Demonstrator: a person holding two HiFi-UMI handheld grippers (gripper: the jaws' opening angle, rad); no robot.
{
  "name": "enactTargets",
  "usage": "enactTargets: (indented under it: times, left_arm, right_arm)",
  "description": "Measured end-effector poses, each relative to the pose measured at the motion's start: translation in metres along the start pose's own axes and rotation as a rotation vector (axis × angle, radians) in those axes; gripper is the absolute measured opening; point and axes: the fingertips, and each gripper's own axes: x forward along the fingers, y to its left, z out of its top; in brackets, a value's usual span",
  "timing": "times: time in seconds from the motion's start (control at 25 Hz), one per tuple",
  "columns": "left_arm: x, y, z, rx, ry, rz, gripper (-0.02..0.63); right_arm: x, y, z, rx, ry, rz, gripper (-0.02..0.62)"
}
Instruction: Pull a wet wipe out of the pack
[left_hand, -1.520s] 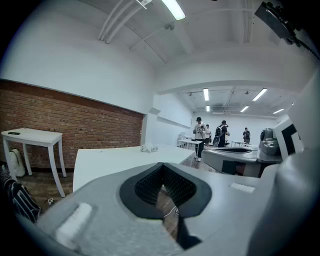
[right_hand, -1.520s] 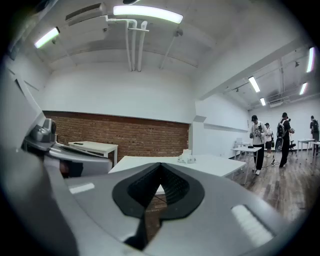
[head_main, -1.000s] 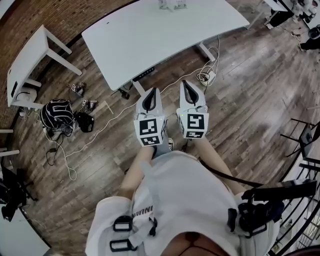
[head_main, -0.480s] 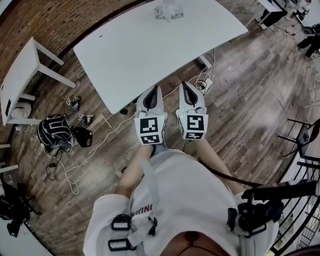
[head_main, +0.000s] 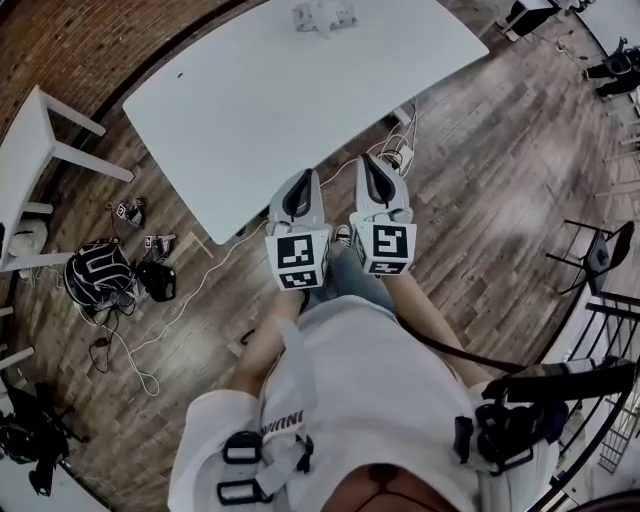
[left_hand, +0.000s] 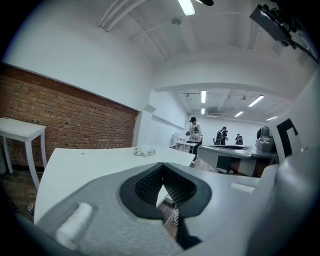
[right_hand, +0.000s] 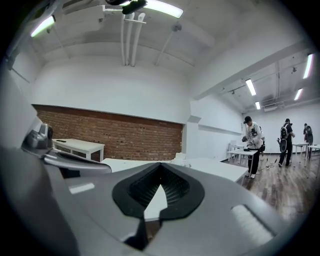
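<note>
The wet wipe pack (head_main: 322, 15) is a small crumpled white bundle near the far edge of the long white table (head_main: 250, 110). It also shows far off as the pack (left_hand: 145, 150) in the left gripper view and as the pack (right_hand: 180, 158) in the right gripper view. My left gripper (head_main: 302, 182) and right gripper (head_main: 372, 166) are held side by side in front of me, just short of the table's near edge. Each points roughly level toward the table. Both have their jaws shut with nothing between them.
A smaller white table (head_main: 40, 140) stands at the left. Below it on the wood floor lie a dark bag (head_main: 95, 275) and cables (head_main: 200, 270). A power strip (head_main: 405, 158) lies under the big table's edge. A black chair (head_main: 600, 260) stands at the right. People (left_hand: 195, 132) stand far off.
The table has come closer and lower in the head view. Both grippers, still shut and side by side, have moved forward to its near edge.
</note>
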Motion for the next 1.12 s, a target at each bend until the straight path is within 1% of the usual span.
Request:
enactTargets:
  times: [0.08, 0.2, 0.36, 0.52, 0.72, 0.92, 1.0, 1.12]
  left_arm:
    - [0.01, 0.003, 0.002, 0.001, 0.002, 0.016, 0.002]
    - [0.036, 0.011, 0.008, 0.004, 0.001, 0.059, 0.002]
    - [0.079, 0.001, 0.026, 0.007, -0.022, 0.079, 0.002]
    - [0.111, -0.004, 0.033, 0.017, -0.019, 0.107, 0.002]
    - [0.134, -0.014, 0.037, 0.023, -0.028, 0.135, 0.002]
    - [0.146, -0.001, 0.034, 0.019, -0.008, 0.178, 0.003]
    - [0.158, 0.005, 0.038, 0.021, -0.009, 0.174, 0.002]
    - [0.189, 0.011, 0.046, 0.021, -0.012, 0.141, 0.002]
  right_arm:
    - [0.012, -0.008, -0.003, 0.013, 0.003, 0.004, 0.005]
    - [0.04, -0.021, -0.003, 0.022, -0.005, 0.035, 0.005]
    - [0.074, -0.047, 0.001, 0.023, -0.009, 0.08, 0.005]
    - [0.099, -0.07, 0.004, 0.034, -0.018, 0.113, 0.005]
    - [0.117, -0.091, 0.002, 0.052, -0.017, 0.146, 0.005]
    - [0.139, -0.092, -0.007, 0.044, 0.011, 0.163, 0.005]
    - [0.151, -0.093, -0.005, 0.047, 0.006, 0.164, 0.005]
    - [0.179, -0.107, -0.001, 0.045, 0.006, 0.145, 0.005]
